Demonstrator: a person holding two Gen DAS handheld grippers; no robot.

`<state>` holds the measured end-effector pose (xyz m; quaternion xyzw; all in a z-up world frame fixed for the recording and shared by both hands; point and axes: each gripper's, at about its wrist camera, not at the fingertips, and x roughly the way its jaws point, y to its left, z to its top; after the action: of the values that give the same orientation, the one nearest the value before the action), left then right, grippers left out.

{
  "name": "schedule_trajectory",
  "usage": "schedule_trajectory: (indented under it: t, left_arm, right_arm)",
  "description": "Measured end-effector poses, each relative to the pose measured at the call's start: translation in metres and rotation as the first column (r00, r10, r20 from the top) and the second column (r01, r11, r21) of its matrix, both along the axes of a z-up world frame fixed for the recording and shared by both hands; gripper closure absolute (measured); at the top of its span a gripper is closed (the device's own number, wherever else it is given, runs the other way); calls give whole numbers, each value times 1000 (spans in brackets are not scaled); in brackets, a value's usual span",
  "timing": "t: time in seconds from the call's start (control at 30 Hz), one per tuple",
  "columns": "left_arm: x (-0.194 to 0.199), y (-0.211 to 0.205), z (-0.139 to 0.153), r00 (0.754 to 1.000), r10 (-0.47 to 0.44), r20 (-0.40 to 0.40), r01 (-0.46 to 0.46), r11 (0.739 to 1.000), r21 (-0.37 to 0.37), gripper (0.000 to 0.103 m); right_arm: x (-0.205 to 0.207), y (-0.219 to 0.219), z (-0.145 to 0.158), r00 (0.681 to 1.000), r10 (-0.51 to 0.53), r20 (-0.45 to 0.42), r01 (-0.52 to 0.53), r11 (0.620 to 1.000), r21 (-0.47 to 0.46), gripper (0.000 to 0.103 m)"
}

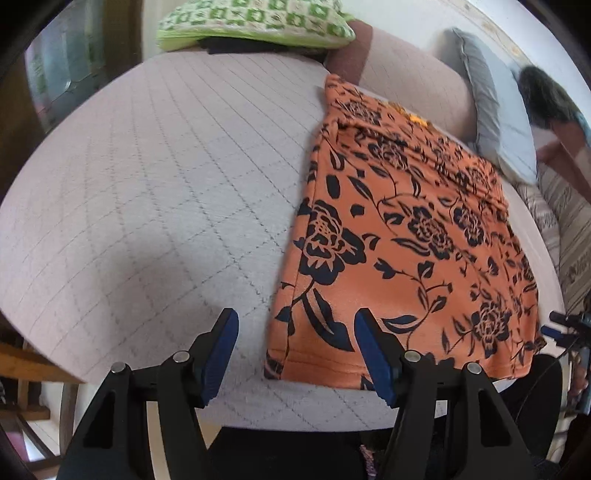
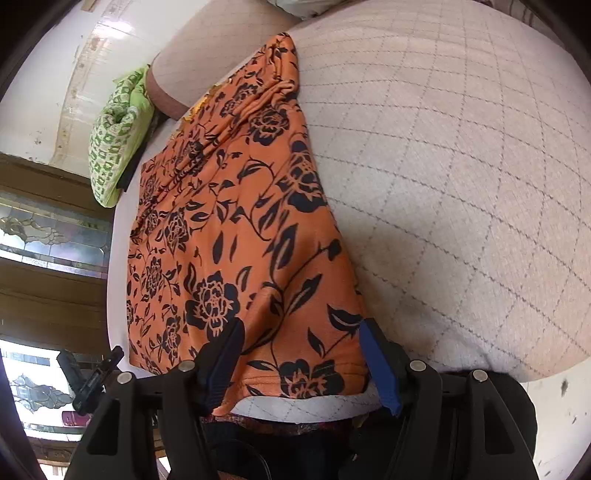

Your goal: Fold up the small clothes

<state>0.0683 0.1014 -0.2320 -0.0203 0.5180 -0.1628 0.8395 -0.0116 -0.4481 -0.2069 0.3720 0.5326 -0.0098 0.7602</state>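
Orange garment (image 1: 406, 236) with black floral print, spread flat lengthwise on the quilted bed (image 1: 166, 184), near the bed's front edge and toward its right side in the left wrist view. Hem end closest, gathered bunched end farthest, next to a pinkish bolster (image 1: 413, 81).

Left gripper (image 1: 295, 332) spread wide, holding nothing, hovering over the near left corner of the garment; right blue pad (image 1: 373, 354) above the hem, left pad over bare quilt.

Right gripper (image 2: 301, 341) likewise spread wide, poised over the near hem of the garment (image 2: 229, 206), pinching nothing; cannot tell whether the pads touch the fabric. One small corner of cloth hanging off the bed's edge (image 2: 332, 406) just below the left finger in the right wrist view.

Green patterned pillow (image 1: 255, 22) at the far end of the bed, grey pillow (image 1: 495, 122) beyond the bolster.
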Motion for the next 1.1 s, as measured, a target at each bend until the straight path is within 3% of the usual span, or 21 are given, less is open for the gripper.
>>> schedule_trajectory:
  t: [0.07,0.1,0.17,0.23,0.33,0.4,0.47,0.6,0.77,0.9,0.93,0.97,1.03,1.07,1.1]
  left_arm:
    - [5,-1,-7,1000,-13,-24,13,1000,-24,42]
    - [8,0,-12,999,-12,-52,10,999,-40,49]
    - [8,0,-13,999,-8,-51,6,999,-46,51]
    - [3,0,-13,997,-36,-61,31,996,-78,61]
    - [-1,0,-14,997,-48,-54,46,998,-49,72]
    - [0,3,-14,997,-40,-64,35,997,-73,79]
    - [4,6,-15,996,-32,-78,24,995,-102,80]
    - [6,-3,-14,997,-50,-63,46,997,-59,76]
    - [6,-14,-13,996,-80,-49,76,994,-74,75]
    - [6,-20,-15,996,-85,-37,84,996,-43,90]
    - [7,-19,-15,996,-81,-40,79,996,-50,92]
    - [8,-18,-14,996,-77,-44,74,996,-57,92]
    - [8,-17,-13,997,-67,-44,64,996,-69,94]
    - [7,-16,-10,997,-63,-34,61,996,-73,94]
    - [6,-16,-7,998,-63,-25,61,995,-75,94]
  right_arm:
    - [-3,-3,1,1000,-8,2,8,1000,3,36]
    - [-4,-4,2,1000,-12,6,12,1000,4,36]
    - [-6,-5,6,1000,-16,14,15,1000,3,36]
    - [-7,-7,10,1000,-17,23,17,1000,0,36]
    - [-7,-6,11,999,-15,32,15,1000,7,36]
    - [-6,-5,8,999,-19,26,19,1000,25,36]
    - [-6,-5,3,1000,-21,14,20,999,37,36]
    - [-7,-8,-3,999,-40,-5,40,998,48,36]
    - [-3,-10,-8,998,-37,-49,33,997,-68,36]
    - [0,0,-21,998,0,-62,-1,1000,-10,36]
    - [1,5,-21,998,13,-65,-16,999,-43,38]
    - [2,10,-21,997,20,-79,-26,997,-79,48]
    - [5,19,-20,993,54,-106,-69,988,-138,73]
    - [5,23,-17,990,83,-110,-100,981,-165,97]
    - [4,25,-14,989,101,-104,-117,980,-159,96]
